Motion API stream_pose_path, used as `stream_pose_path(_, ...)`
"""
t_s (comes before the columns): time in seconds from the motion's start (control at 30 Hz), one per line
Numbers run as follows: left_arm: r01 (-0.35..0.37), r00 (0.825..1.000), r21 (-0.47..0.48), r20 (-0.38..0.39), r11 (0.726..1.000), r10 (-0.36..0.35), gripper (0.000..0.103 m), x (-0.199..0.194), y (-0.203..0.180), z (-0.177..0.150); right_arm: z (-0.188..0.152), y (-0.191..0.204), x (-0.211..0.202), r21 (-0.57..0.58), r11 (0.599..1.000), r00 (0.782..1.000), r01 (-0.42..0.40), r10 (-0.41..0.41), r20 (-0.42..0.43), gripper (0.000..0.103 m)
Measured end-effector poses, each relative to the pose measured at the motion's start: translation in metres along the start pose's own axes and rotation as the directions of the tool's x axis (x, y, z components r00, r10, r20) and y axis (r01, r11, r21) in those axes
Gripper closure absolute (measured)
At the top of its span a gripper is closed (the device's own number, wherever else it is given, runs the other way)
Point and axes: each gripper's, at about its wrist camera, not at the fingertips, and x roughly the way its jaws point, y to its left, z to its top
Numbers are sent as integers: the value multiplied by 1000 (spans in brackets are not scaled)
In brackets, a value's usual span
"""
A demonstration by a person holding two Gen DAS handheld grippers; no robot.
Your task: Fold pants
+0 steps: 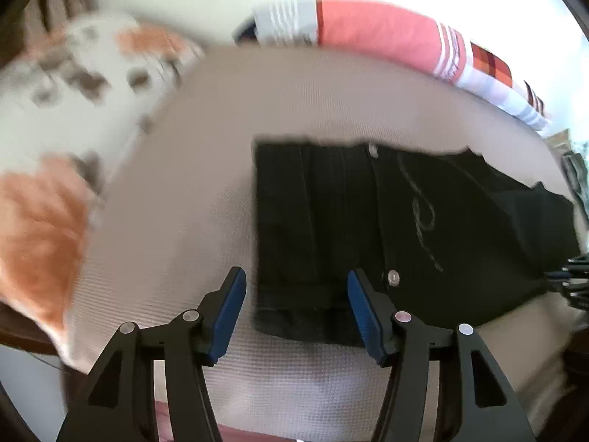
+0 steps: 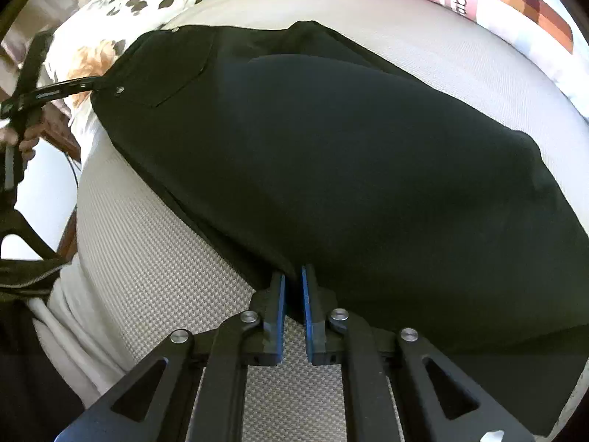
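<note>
Black pants point(image 1: 386, 228) lie flat on a beige textured bedspread point(image 1: 184, 202), the waistband with its metal buttons toward my left gripper. My left gripper point(image 1: 294, 294) is open, its blue pads on either side of the waistband's near corner, just above the cloth. In the right wrist view the pants point(image 2: 349, 169) stretch across the bed, one leg laid over the other. My right gripper point(image 2: 293, 280) is shut on the pants' near edge. The left gripper point(image 2: 73, 86) shows there at the waistband corner.
A floral pillow point(image 1: 73, 84) lies at the left of the bed. A pink and white striped pillow point(image 1: 386, 33) lies along the far side. The bed's edge with white sheet layers point(image 2: 81, 335) drops off at lower left in the right wrist view.
</note>
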Motion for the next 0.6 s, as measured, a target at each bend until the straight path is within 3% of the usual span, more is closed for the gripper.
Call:
stream_pose_path(0.1, -43, 995, 142, 91, 989, 30, 44, -22, -28, 0, 0, -4, -1, 44, 999, 1000, -25, 24, 8, 91)
stream_pose_path(0.2, 28, 991, 269, 122, 963, -63, 42, -36, -70, -1, 1, -10, -6, 88, 995, 998, -53, 51, 28, 91)
stream_pose_path(0.3, 165, 978, 390, 58, 906, -203, 41, -29, -125, -6, 6, -17, -13, 141, 986, 995, -89, 83, 51, 91)
stream_pose_path(0.4, 256, 958, 479, -7, 840, -288, 41, -14, -178, -11, 8, -25, -20, 163, 981, 992, -106, 95, 78, 91)
stream_pose_path(0.6, 297, 939, 616, -48, 730, -341, 41, 12, -262, -17, 12, -26, -26, 168, 980, 990, -112, 95, 104, 91)
